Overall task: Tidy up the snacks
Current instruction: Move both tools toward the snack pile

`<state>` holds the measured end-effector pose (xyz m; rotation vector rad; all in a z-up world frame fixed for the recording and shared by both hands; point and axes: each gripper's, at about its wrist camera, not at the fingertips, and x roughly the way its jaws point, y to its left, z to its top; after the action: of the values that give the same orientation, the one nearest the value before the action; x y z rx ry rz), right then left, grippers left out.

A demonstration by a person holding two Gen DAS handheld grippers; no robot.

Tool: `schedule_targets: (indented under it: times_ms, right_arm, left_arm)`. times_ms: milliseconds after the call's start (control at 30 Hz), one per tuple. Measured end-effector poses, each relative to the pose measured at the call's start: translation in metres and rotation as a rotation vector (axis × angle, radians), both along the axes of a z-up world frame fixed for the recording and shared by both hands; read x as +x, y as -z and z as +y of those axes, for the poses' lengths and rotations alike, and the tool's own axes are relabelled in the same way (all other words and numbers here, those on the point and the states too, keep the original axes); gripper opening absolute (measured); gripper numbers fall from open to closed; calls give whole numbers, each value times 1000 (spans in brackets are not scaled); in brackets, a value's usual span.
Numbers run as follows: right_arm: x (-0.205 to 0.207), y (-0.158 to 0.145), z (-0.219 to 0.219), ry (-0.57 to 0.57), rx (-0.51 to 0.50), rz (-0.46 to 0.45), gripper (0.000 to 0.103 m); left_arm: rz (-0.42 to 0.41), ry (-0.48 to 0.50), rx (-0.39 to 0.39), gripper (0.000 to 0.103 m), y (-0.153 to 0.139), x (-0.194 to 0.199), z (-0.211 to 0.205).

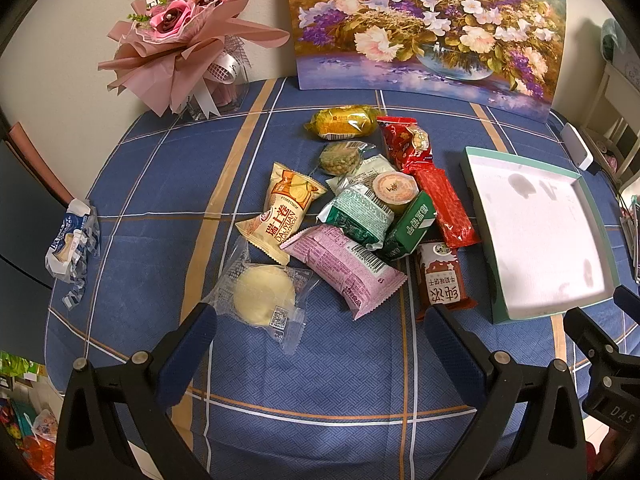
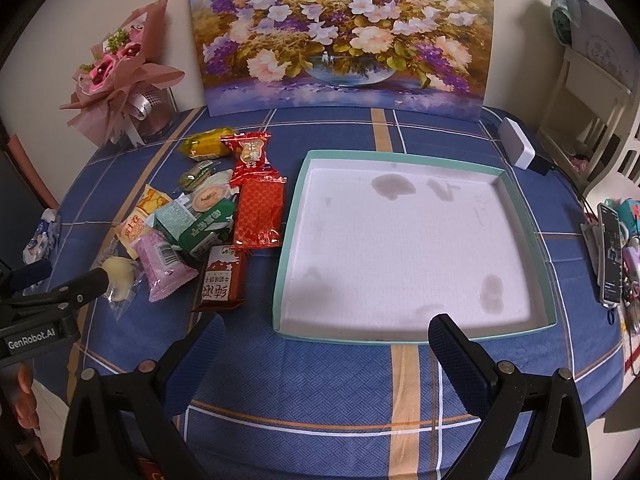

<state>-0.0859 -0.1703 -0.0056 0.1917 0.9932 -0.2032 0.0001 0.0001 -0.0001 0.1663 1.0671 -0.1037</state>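
Both tools, left (image 1: 320,344) and right (image 2: 326,354), were wide and empty; snacks (image 1: 352,216) sat heaped mid-frame on the counter, left of the tray (image 2: 412,336). Overlapping slick wrappers looked likely to drag neighbours along

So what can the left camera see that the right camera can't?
Only the left wrist view shows the bright wrappers low beside the table, and it shows the crumpled blue-and-white wrapper whole.

Only the right wrist view shows the phone at the table's right edge and the whole teal tray, which has no snacks in it.

Both show the snack pile, including the pink packet, the flower painting and the pink bouquet. Both grippers, left gripper and right gripper, have open jaws holding nothing.
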Motion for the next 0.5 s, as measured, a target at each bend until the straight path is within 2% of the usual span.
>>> schedule_targets:
  times_ms: [167, 300, 500]
  right_arm:
    - [1, 1, -1, -6, 18, 14, 103]
    - [10, -6, 2, -26, 33, 15, 103]
    - [38, -22, 14, -69, 56, 16, 103]
  left_arm:
    - [13, -8, -9, 103, -2, 3, 3]
    - [23, -24, -47, 103, -13, 13, 17]
    - [58, -48, -16, 103, -11, 36, 31]
